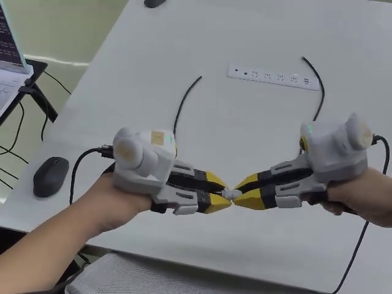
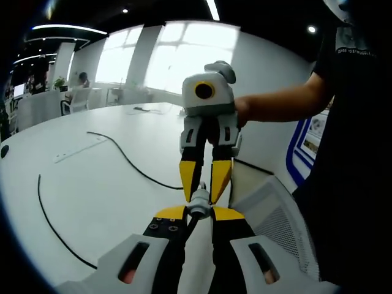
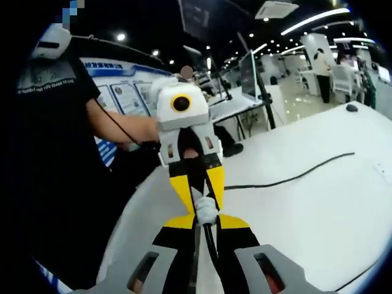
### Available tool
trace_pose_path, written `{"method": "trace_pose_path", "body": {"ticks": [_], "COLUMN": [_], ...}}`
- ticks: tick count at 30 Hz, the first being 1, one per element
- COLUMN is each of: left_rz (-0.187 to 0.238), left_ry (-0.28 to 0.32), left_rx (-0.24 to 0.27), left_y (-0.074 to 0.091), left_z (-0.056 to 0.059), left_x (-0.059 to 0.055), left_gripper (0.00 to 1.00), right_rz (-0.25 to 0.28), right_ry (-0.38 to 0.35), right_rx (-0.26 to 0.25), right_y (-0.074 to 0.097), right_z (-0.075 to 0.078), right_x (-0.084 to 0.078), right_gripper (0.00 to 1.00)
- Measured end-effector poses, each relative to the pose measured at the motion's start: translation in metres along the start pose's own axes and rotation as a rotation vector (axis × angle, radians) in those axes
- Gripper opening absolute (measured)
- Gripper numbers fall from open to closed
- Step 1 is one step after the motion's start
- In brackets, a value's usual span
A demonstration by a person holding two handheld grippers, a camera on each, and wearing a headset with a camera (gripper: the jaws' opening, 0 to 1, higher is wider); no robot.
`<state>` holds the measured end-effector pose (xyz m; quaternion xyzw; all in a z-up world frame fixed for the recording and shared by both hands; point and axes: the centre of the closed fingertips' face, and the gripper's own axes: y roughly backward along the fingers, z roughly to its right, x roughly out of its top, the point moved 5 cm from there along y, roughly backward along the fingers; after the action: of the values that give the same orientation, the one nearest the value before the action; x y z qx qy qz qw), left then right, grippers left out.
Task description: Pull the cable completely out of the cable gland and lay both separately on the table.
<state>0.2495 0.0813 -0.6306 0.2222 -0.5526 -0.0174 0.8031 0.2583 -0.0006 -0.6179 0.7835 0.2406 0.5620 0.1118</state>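
Big white worktop [image 1: 245, 135] underneath, with both claws meeting nose to nose in the air over its near edge. The left claw [image 1: 224, 197] is clamped on the cable gland [image 1: 231, 194]. The right claw [image 1: 237, 196] is pinched shut on the black cable [image 3: 211, 242], which runs back between its jaws. The cable's end sits in that tiny grey gland.
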Motion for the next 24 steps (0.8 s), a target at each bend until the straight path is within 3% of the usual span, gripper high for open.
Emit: {"method": "trace_pose_path", "body": {"ticks": [7,12,15,18,22,24], "left_rz": [0.006,0.002,-0.006,-0.002,0.008,0.008], "left_ry": [0.052,0.091,0.115,0.133,0.139,0.127], "left_rx": [-0.017,-0.038,-0.037,-0.036,-0.025,-0.016], "left_y": [-0.001,-0.003,-0.006,-0.006,-0.007,-0.008], "left_z": [0.003,0.008,0.010,0.011,0.010,0.011], "left_x": [0.001,-0.002,-0.005,-0.004,-0.002,0.000], "left_gripper": [0.15,0.15,0.15,0.15,0.15,0.15], "right_rz": [-0.075,-0.199,-0.244,-0.249,-0.228,-0.205], "right_ry": [0.285,0.512,0.612,0.665,0.649,0.601], "right_rx": [-0.140,-0.206,-0.247,-0.280,-0.290,-0.288], "right_y": [0.000,-0.004,-0.006,-0.005,-0.001,0.001], "right_z": [-0.009,-0.017,-0.019,-0.020,-0.018,-0.016], "right_x": [0.000,-0.006,-0.009,-0.010,-0.009,-0.008], "right_gripper": [0.07,0.07,0.07,0.07,0.08,0.08]}}
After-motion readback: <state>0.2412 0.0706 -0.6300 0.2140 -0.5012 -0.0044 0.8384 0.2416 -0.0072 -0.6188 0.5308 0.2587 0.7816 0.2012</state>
